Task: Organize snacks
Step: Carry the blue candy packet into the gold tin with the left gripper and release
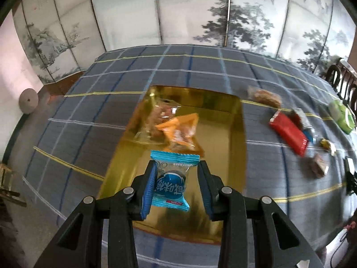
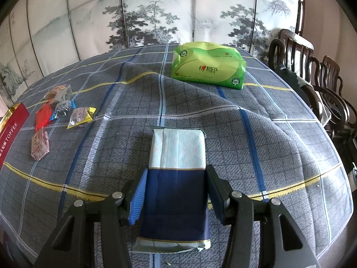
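Observation:
My left gripper (image 1: 177,165) is shut on a blue snack packet (image 1: 171,183) and holds it above the near end of an open gold box (image 1: 223,138). Inside the box lie a clear-wrapped snack (image 1: 160,116) and an orange packet (image 1: 183,131). Loose snacks lie on the cloth to the right of the box, among them a red packet (image 1: 287,134) and a brown one (image 1: 265,96). In the right wrist view the same loose snacks (image 2: 62,111) lie at far left. My right gripper (image 2: 177,169) is shut on a navy and pale tissue pack (image 2: 178,147) over the table.
A green tissue pack (image 2: 207,67) sits at the far side of the checked tablecloth (image 2: 245,134). A red toffee box lid (image 2: 11,131) stands at the left edge. Dark wooden chairs (image 2: 312,67) line the right side. A painted folding screen (image 2: 156,11) stands behind the table.

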Tool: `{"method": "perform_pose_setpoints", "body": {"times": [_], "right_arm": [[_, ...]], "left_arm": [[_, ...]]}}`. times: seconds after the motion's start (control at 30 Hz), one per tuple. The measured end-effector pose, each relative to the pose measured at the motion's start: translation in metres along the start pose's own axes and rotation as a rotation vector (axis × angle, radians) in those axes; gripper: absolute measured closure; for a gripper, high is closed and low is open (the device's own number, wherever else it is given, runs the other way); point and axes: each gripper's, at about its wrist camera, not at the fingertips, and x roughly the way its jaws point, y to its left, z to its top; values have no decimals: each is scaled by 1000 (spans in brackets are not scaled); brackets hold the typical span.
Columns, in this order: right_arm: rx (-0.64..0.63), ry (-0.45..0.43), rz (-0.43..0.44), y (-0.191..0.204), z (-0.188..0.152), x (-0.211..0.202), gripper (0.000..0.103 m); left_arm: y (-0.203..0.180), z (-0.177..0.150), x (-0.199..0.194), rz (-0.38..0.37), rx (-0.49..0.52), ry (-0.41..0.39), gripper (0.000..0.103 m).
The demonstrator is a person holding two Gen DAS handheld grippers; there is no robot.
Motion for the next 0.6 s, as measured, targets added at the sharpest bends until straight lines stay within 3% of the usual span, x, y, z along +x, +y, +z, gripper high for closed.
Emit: {"method": "perform_pose_setpoints", "body": {"times": [0.27, 0.6], "right_arm": [[-2, 0, -5, 1, 0, 0, 51], [-3, 1, -5, 1, 1, 0, 51]], "left_arm": [[17, 7, 31, 76, 40, 7, 70], [20, 10, 52, 100, 63, 22, 70]]}}
